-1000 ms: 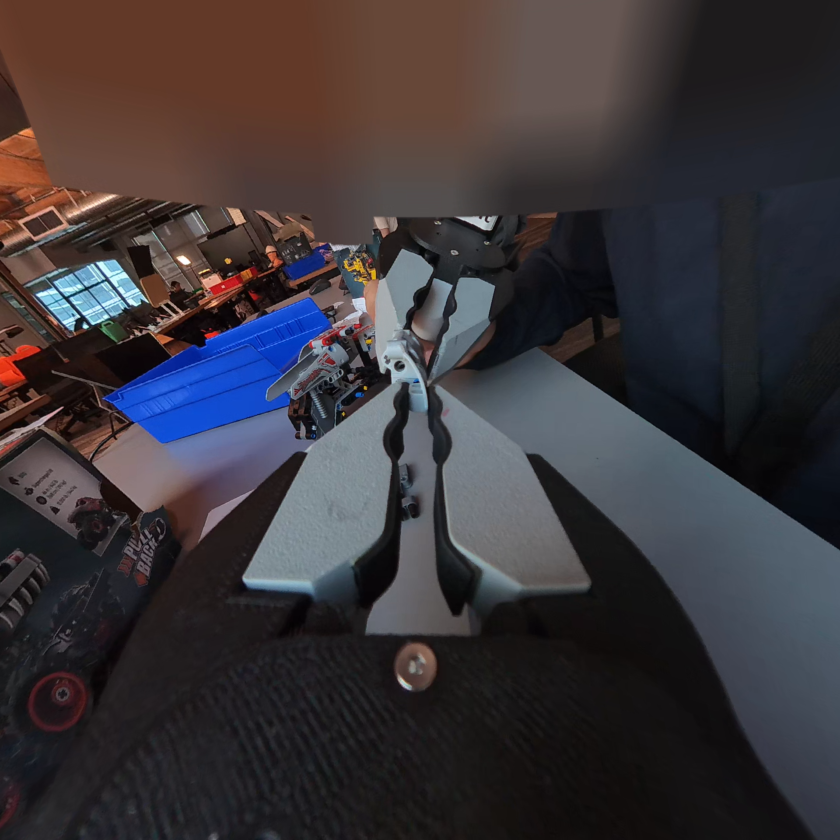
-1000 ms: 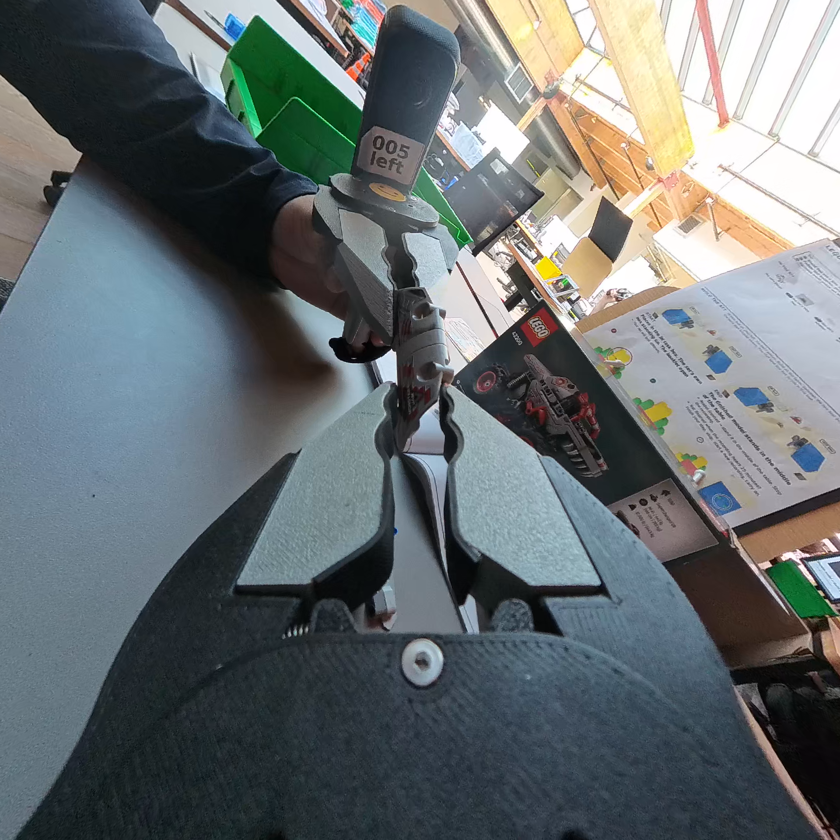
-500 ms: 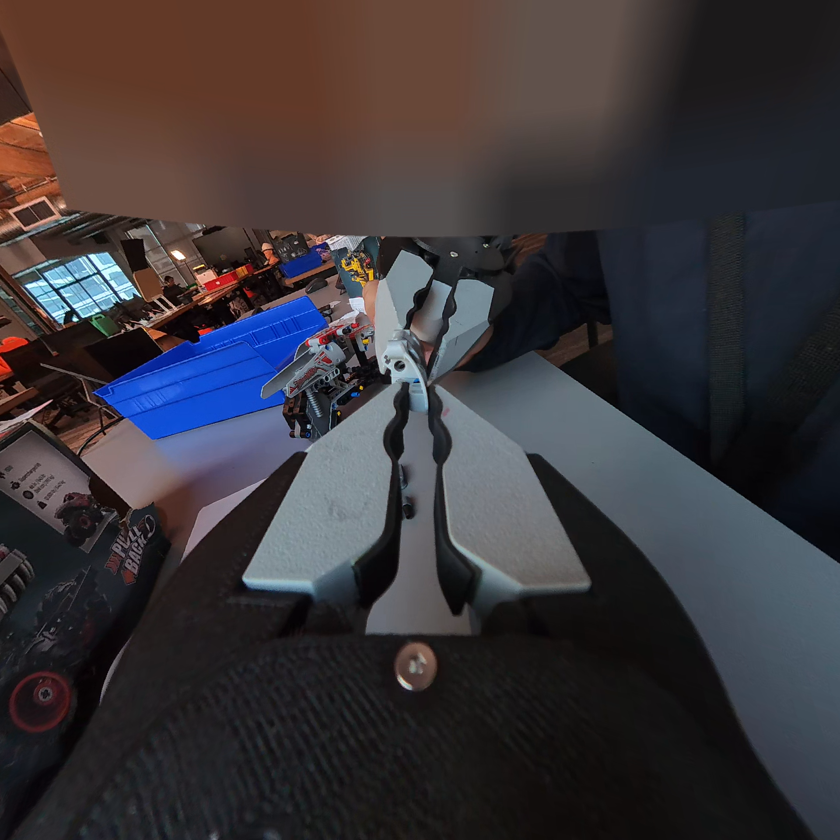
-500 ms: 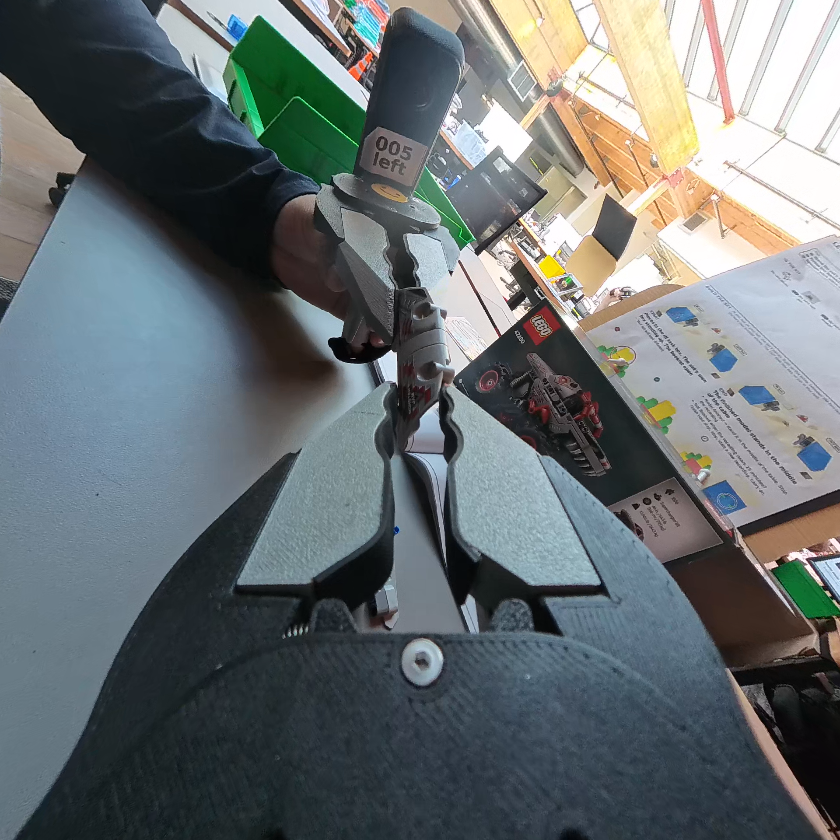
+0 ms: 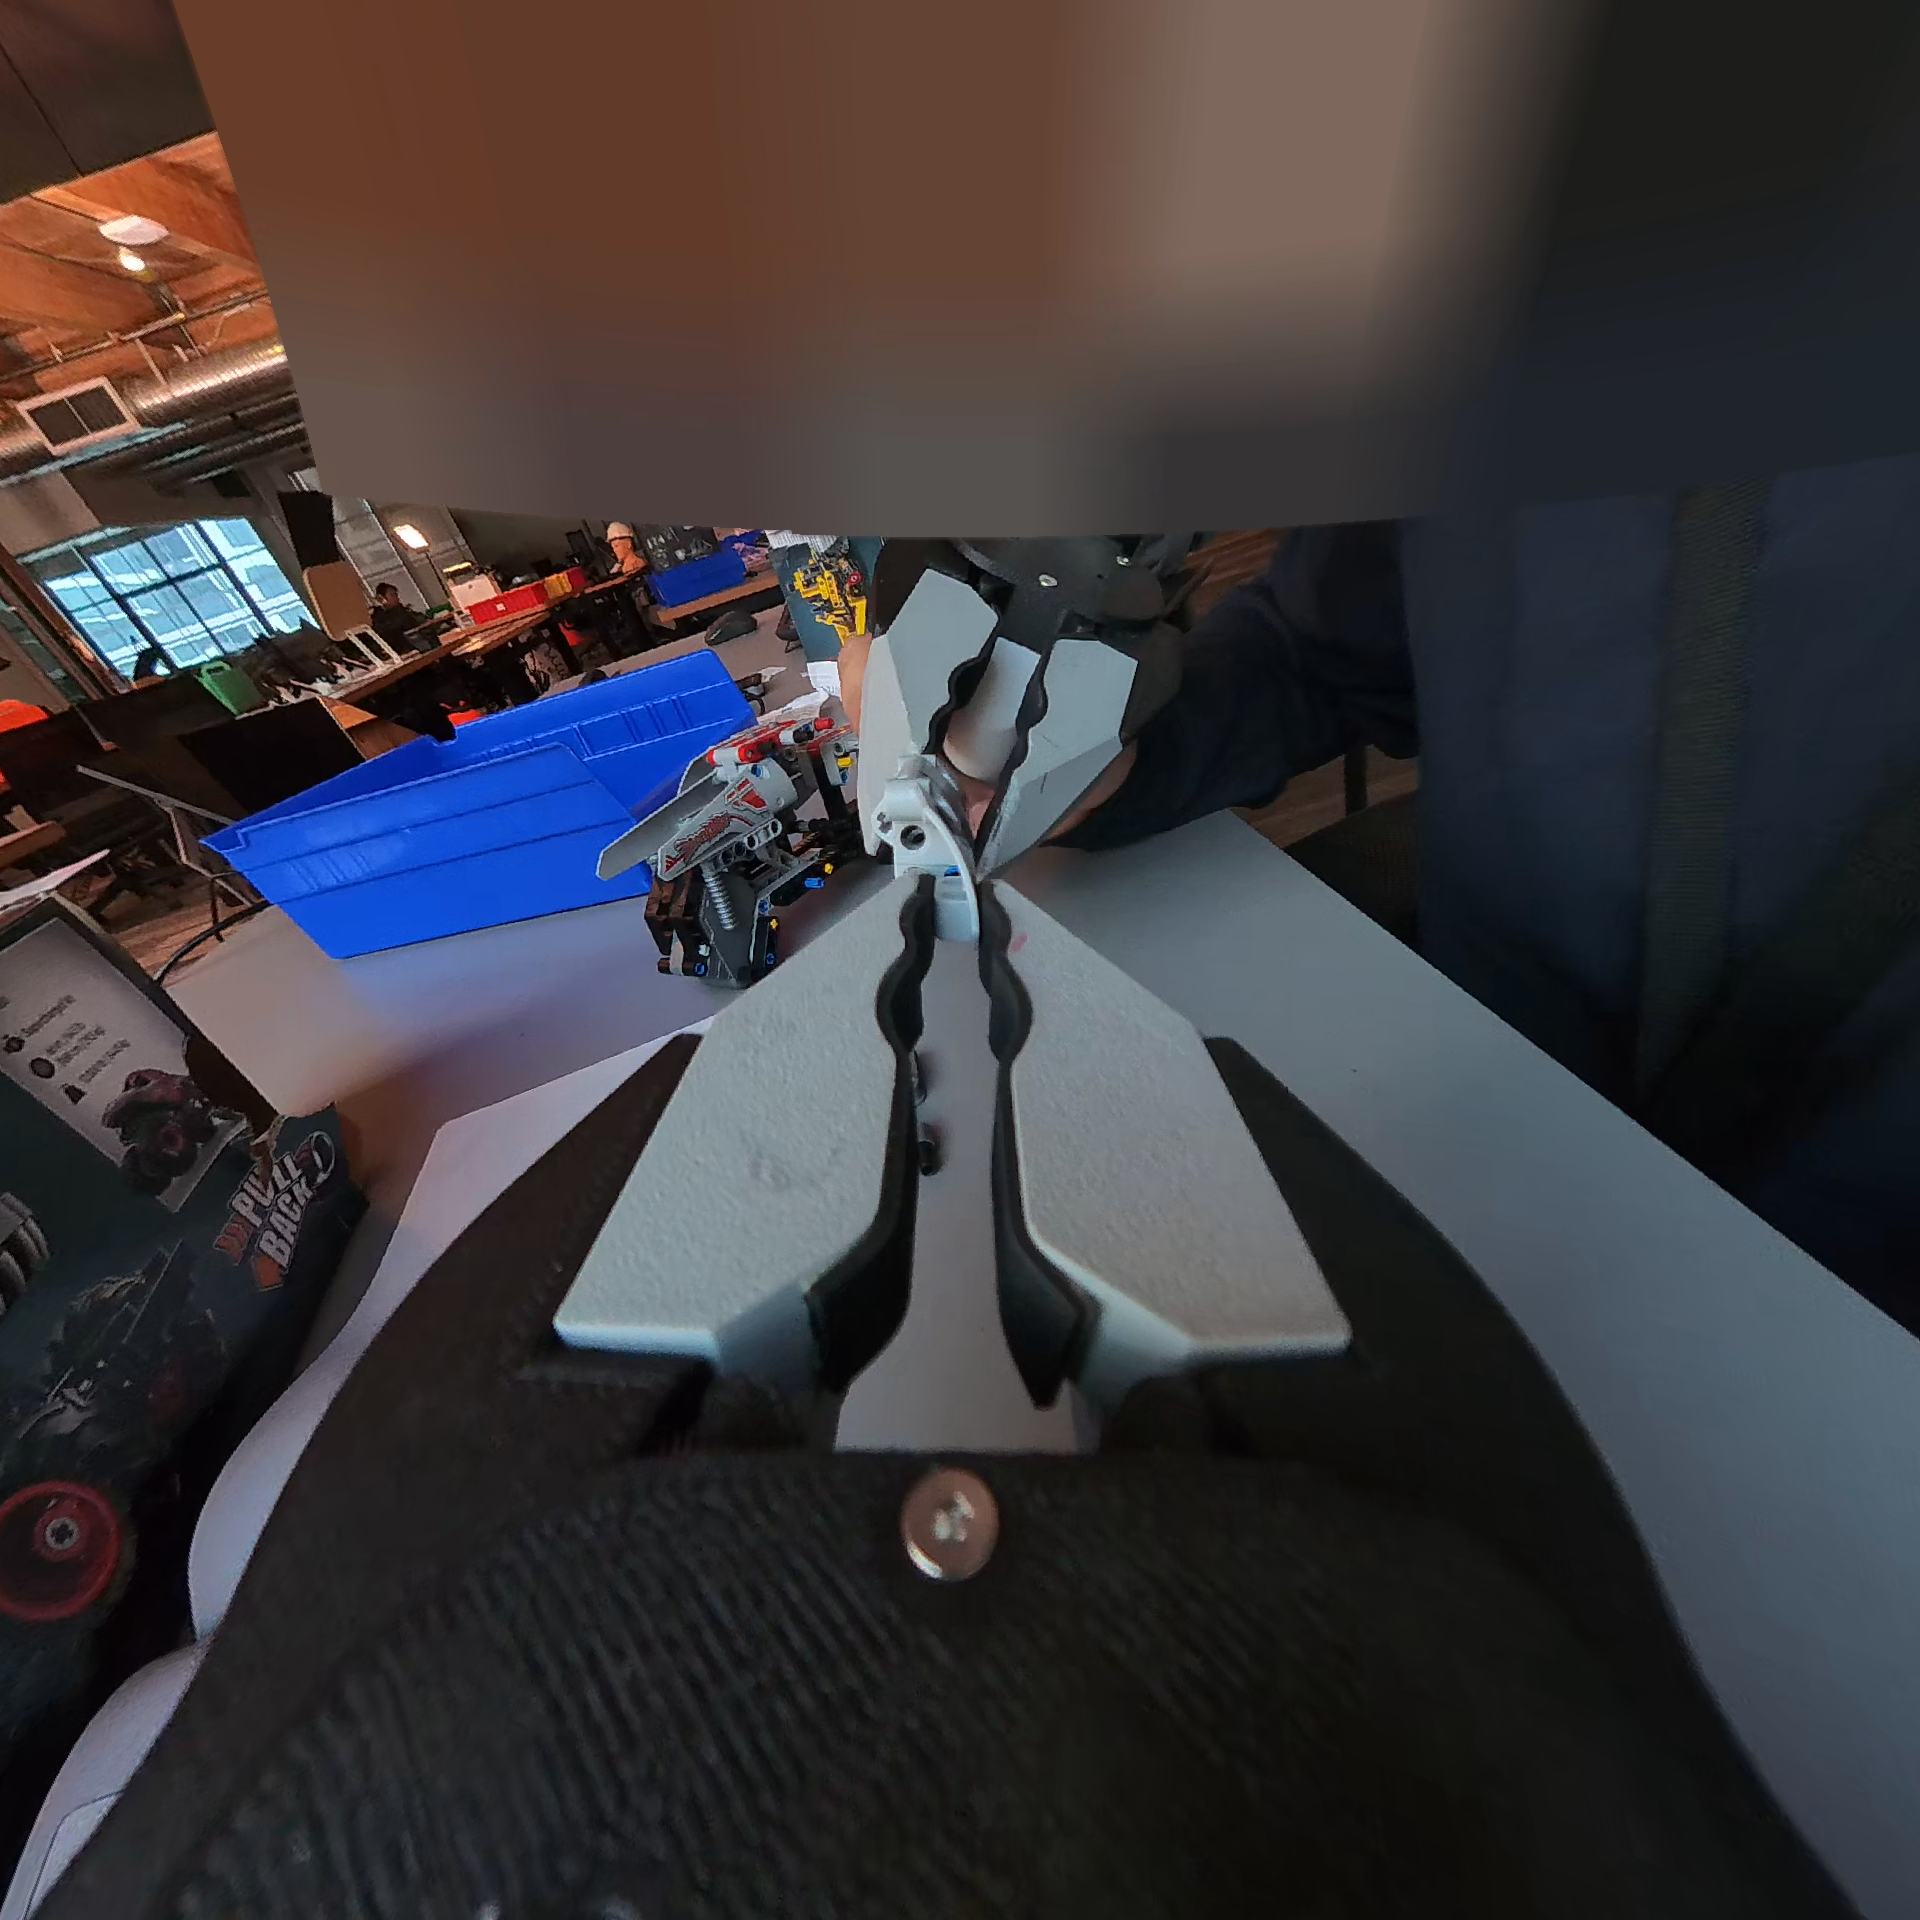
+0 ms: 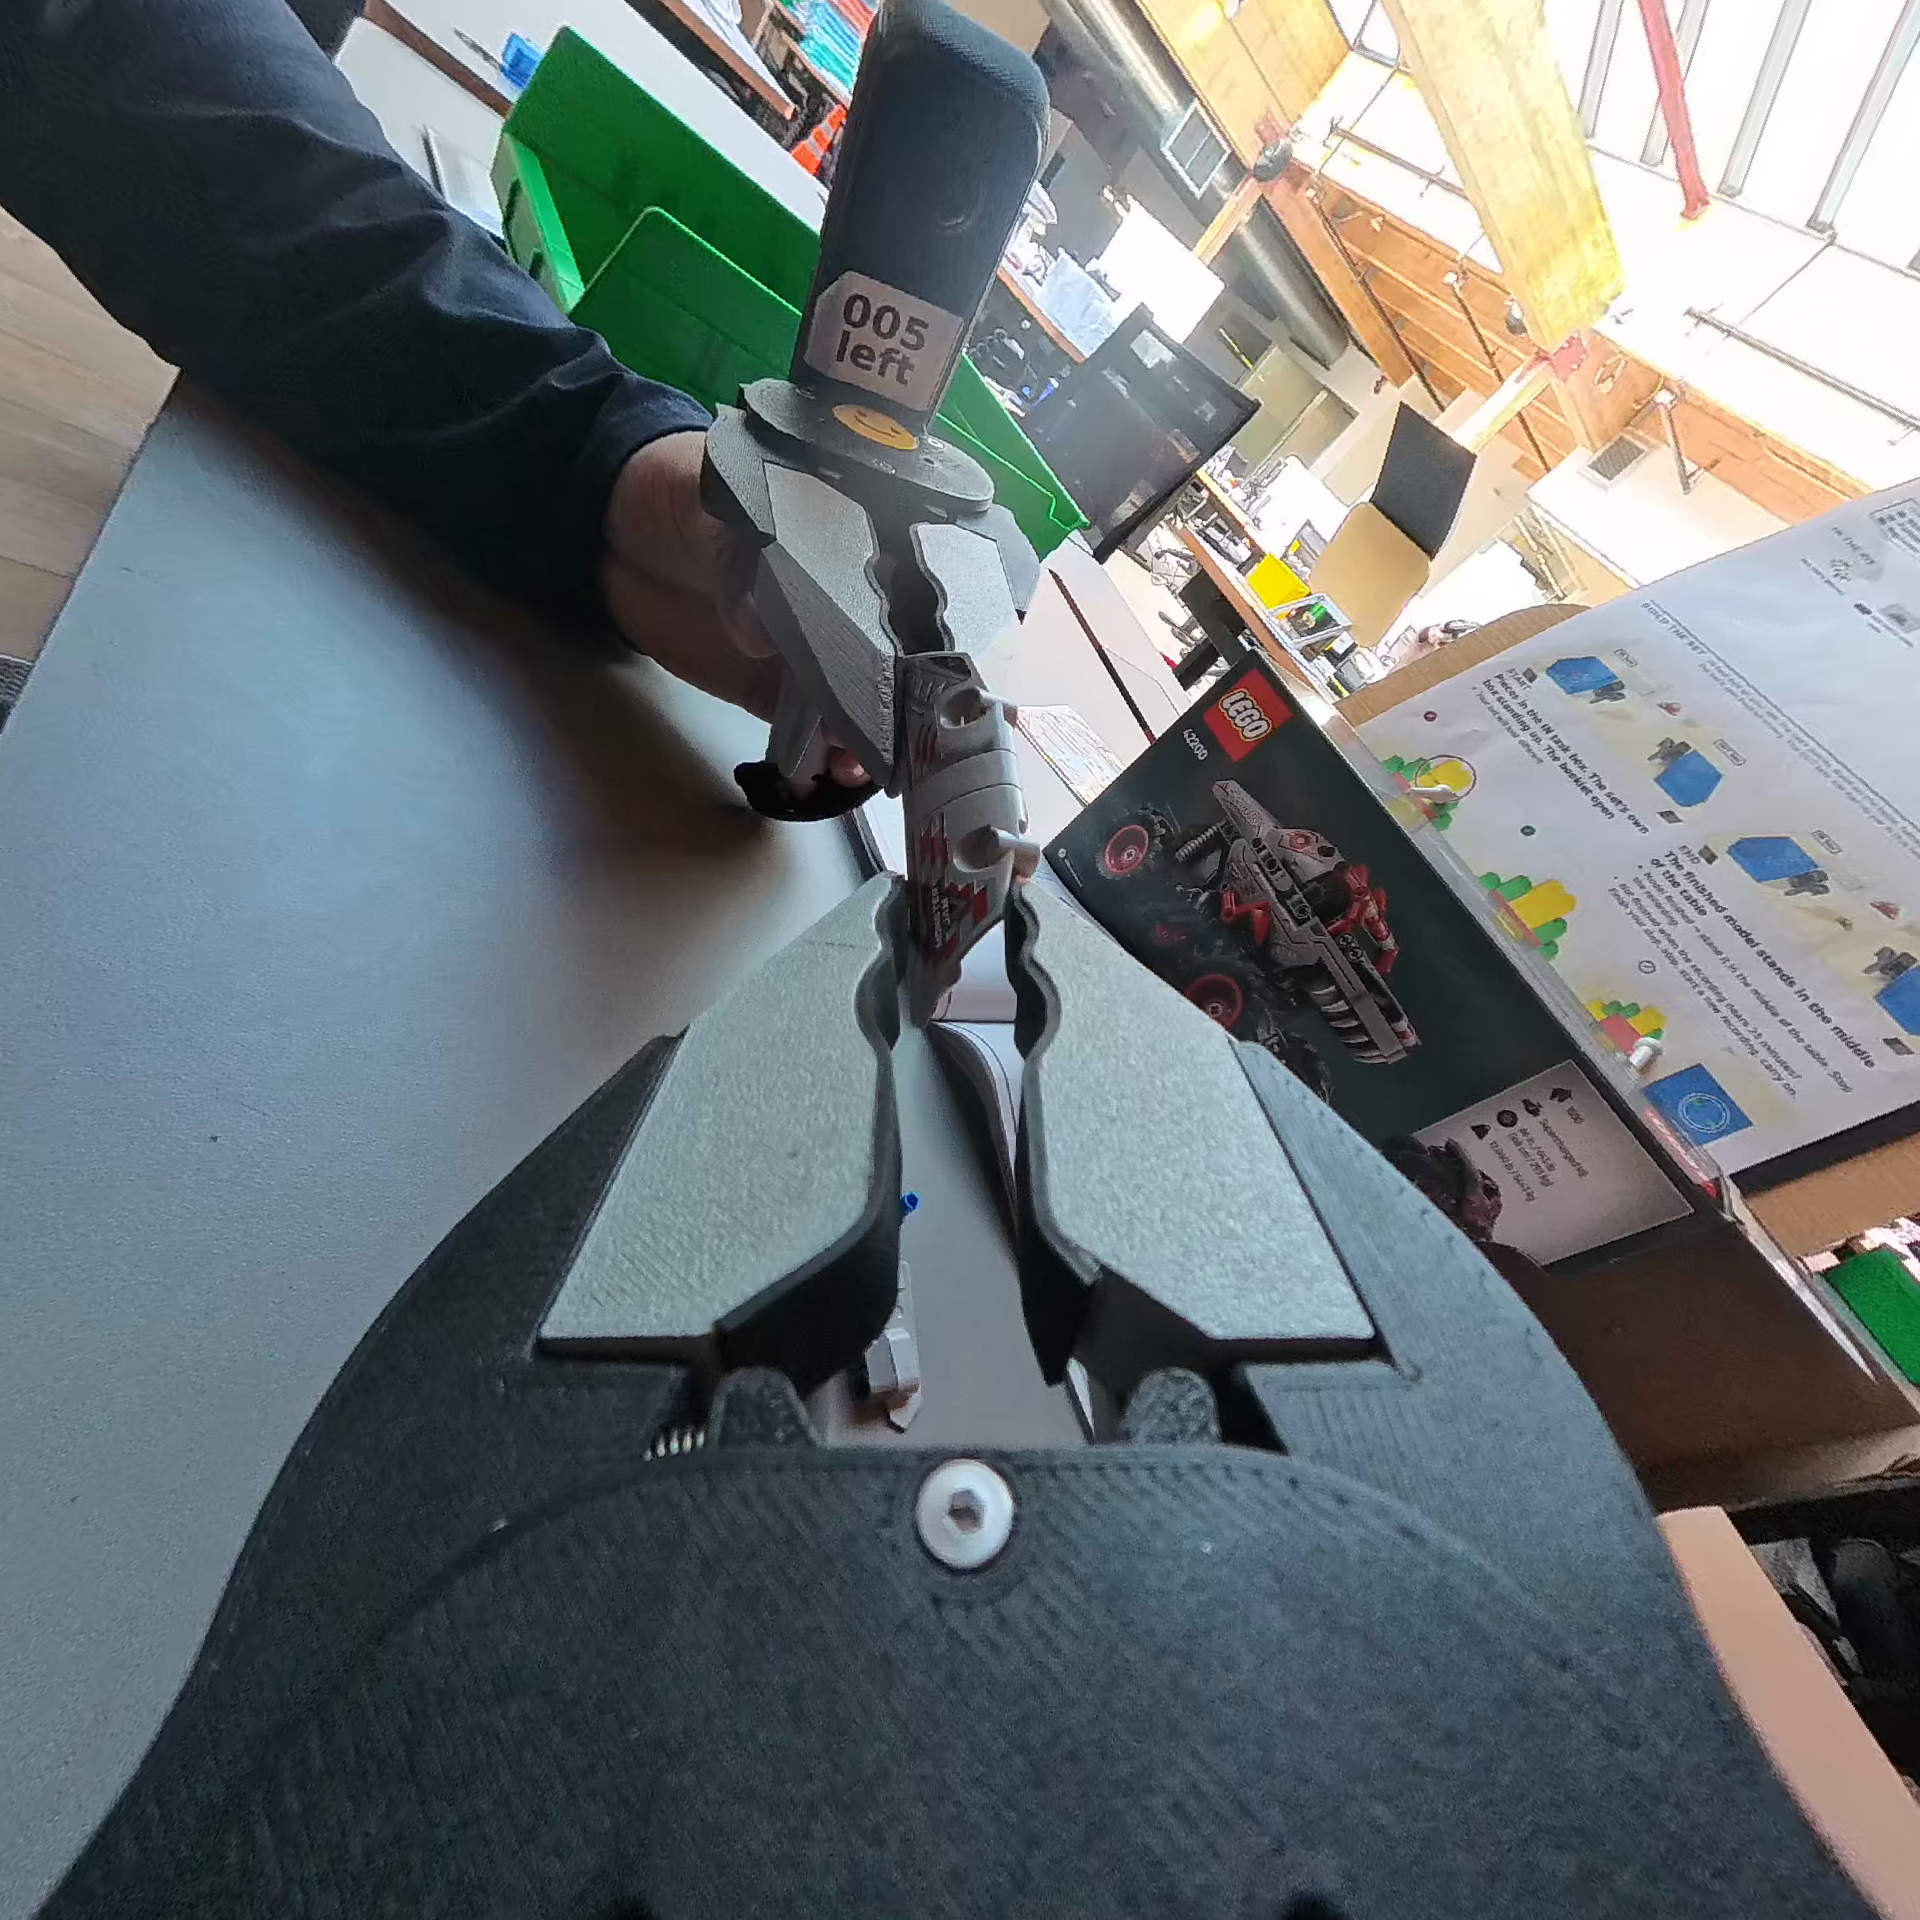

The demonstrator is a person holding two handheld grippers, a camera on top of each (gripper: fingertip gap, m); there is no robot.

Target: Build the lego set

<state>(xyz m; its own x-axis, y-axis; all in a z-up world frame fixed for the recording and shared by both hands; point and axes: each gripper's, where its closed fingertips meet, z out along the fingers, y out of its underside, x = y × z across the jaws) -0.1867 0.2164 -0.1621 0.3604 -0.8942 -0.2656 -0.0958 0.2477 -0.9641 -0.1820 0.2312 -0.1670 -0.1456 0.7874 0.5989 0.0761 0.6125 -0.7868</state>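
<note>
A light grey Lego panel piece with red markings is held between both grippers above the grey table. My right gripper is shut on its lower end. My left gripper faces it and is shut on the upper end. In the left wrist view the same piece sits between my left gripper and my right gripper, tip to tip. A partly built grey, black and red model stands on the table left of the grippers.
A blue bin lies behind the model. The Lego box and a printed instruction sheet stand at the table's side, and green bins sit beyond. Small black pins and a blue pin lie on the table.
Both grippers stay shut on the panel piece. The pair has shifted slightly, so the model and the box sit a little differently in view.
</note>
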